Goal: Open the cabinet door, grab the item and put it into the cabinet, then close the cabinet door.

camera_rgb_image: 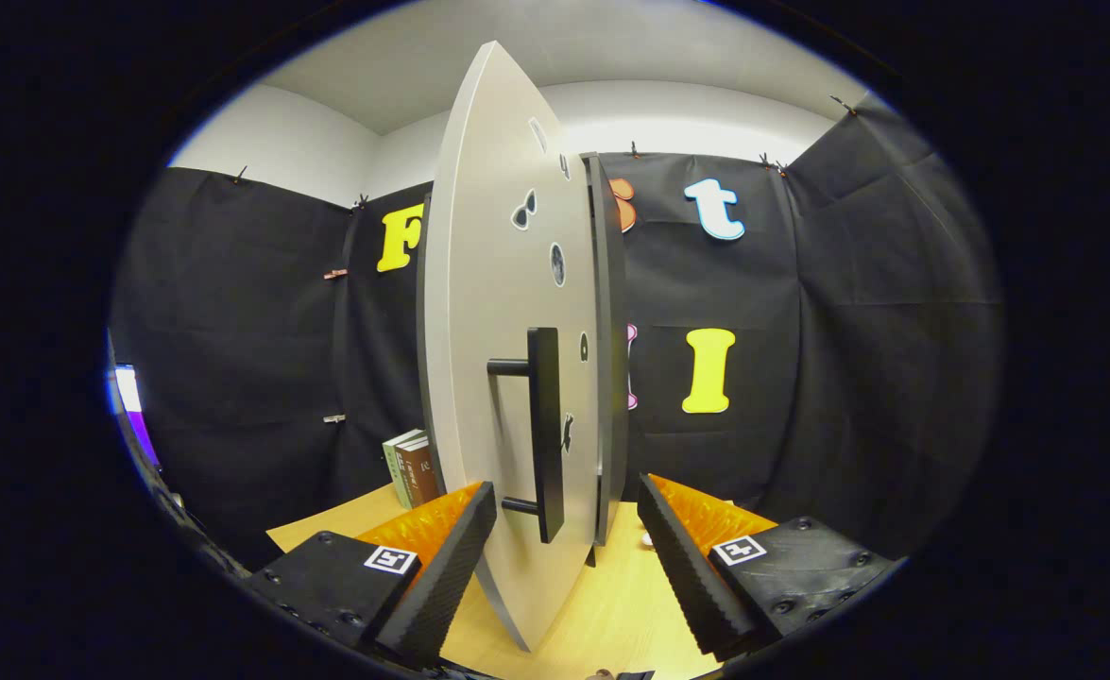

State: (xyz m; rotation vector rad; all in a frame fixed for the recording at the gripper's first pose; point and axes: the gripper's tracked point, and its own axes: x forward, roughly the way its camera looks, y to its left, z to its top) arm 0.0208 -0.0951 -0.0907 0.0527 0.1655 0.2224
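The cabinet door [507, 312] stands swung open, seen almost edge-on, a tall pale grey-white panel with a smooth matte face and a rounded outline under the fisheye bend. Its near edge comes down between the two fingers, reaching close to the camera. A black bar handle [543, 434] is fixed upright on the door's right-facing side, held off the panel by two short black posts, one at its top and one near its bottom. Several small stickers [557, 263] dot the same face: a pair of sunglasses high up, a dark oval below it, and a few smaller marks that are too small to make out. Just behind the door, to its right, the dark grey edge of the cabinet body [608, 349] stands upright.

The gripper [564, 552] has its fingers spread wide, one on each side of the door. Each is black with a ribbed inner pad, an orange section and a square black-and-white marker on top. The left pad [446, 567] sits just beside the door's left face; whether it touches cannot be told. The right finger is apart from the handle.

The cabinet stands on a light wooden table [611, 604]. To the far left on the table, a few books [413, 467] stand upright.
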